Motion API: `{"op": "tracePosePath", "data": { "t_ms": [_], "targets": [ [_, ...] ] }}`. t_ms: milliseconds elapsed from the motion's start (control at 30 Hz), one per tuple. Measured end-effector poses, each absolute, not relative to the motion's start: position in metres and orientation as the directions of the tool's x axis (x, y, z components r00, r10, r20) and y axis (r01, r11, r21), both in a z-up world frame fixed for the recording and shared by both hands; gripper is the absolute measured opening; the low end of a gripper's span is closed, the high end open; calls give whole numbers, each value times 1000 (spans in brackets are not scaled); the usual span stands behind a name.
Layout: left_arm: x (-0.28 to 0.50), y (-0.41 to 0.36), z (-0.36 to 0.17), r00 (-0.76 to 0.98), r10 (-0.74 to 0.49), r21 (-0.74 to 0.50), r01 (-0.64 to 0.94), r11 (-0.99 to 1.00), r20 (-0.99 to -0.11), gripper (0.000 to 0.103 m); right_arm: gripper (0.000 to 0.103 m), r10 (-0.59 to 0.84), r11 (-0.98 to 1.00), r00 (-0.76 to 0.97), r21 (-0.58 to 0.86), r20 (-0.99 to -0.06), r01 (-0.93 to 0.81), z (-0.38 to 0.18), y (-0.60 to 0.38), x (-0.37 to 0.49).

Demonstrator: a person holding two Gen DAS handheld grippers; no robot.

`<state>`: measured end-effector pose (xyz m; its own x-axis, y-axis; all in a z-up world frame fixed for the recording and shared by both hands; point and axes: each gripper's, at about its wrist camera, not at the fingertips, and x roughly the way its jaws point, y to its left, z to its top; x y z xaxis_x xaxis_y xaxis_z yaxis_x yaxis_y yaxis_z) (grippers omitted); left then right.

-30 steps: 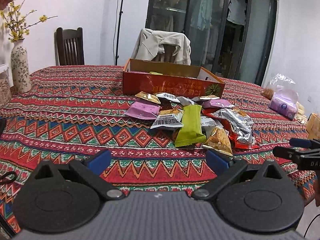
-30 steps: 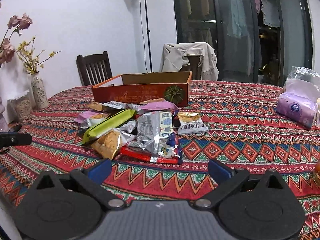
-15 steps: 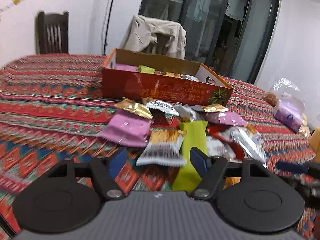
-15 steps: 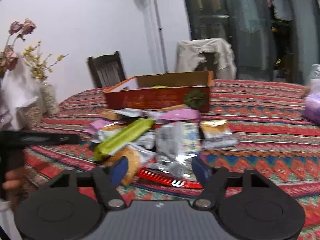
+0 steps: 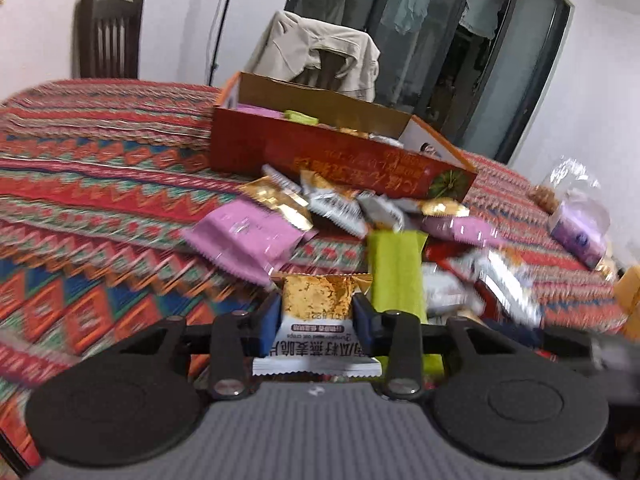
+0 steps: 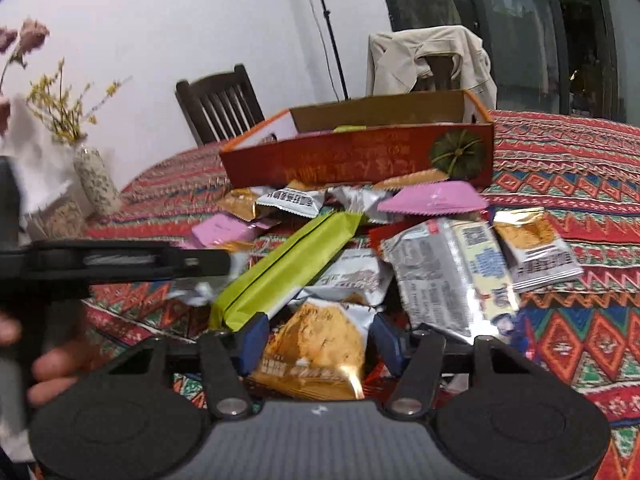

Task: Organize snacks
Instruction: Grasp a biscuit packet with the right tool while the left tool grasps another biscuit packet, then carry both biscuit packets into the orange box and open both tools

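Loose snack packets lie heaped on the patterned tablecloth in front of an open orange cardboard box [image 5: 320, 152] [image 6: 360, 156] that holds a few snacks. My left gripper [image 5: 316, 316] has its jaws closing, and the blue pads press both sides of a gold-and-white oat crisp packet [image 5: 320, 300]. My right gripper [image 6: 320, 338] is shut on a gold snack packet [image 6: 316, 360] at the near edge of the pile. A long green bar [image 5: 394, 276] [image 6: 288, 264] lies between the two held packets.
A pink packet [image 5: 248, 240] and a silver packet [image 6: 448, 276] lie in the pile. A vase [image 6: 96, 184] stands at the far left, a tissue pack [image 5: 580, 228] at the right. A hand [image 6: 52, 364] holds the left tool. Chairs stand behind the table.
Both grippers moved forward into the pile and went from wide open to shut, the left on the oat crisp packet, the right on the gold packet.
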<state>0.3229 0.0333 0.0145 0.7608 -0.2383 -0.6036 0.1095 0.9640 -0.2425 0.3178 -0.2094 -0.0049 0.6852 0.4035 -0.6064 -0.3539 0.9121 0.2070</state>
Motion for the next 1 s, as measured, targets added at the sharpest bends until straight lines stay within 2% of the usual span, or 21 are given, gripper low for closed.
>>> {"op": "tracePosePath", "data": {
  "t_ms": [100, 167, 233, 300, 367, 433, 500, 800, 1000],
  "targets": [
    [298, 35, 14, 763, -217, -205, 113, 972, -608, 39, 57, 387, 911, 691, 136, -610, -390, -8, -194, 315],
    [286, 34, 12, 754, -217, -189, 124, 974, -620, 39, 49, 366, 912, 700, 86, -613, -402, -8, -188, 311],
    [279, 32, 9, 753, -203, -167, 125, 978, -626, 43, 44, 363, 907, 699, 60, -616, -417, -9, -188, 307],
    [279, 30, 4, 751, -174, -143, 107, 984, -637, 53, 44, 370, 903, 694, 64, -617, -425, -7, -191, 301],
    [279, 26, 3, 763, -136, -109, 87, 990, -632, 55, 43, 380, 900, 692, 75, -614, -429, -5, -196, 294],
    [280, 24, 2, 772, -111, -87, 72, 994, -626, 51, 43, 378, 902, 696, 73, -610, -425, -2, -201, 287],
    [280, 22, 3, 778, -103, -79, 69, 994, -620, 42, 43, 372, 905, 703, 70, -606, -419, 0, -204, 280],
    [245, 12, 29, 817, -123, -92, 86, 992, -563, 42, 43, 369, 912, 750, 60, -548, -405, 20, -230, 245],
    [242, 10, 34, 818, -116, -97, 74, 993, -564, 42, 43, 365, 919, 759, 78, -539, -387, 19, -245, 238]
  ]
}}
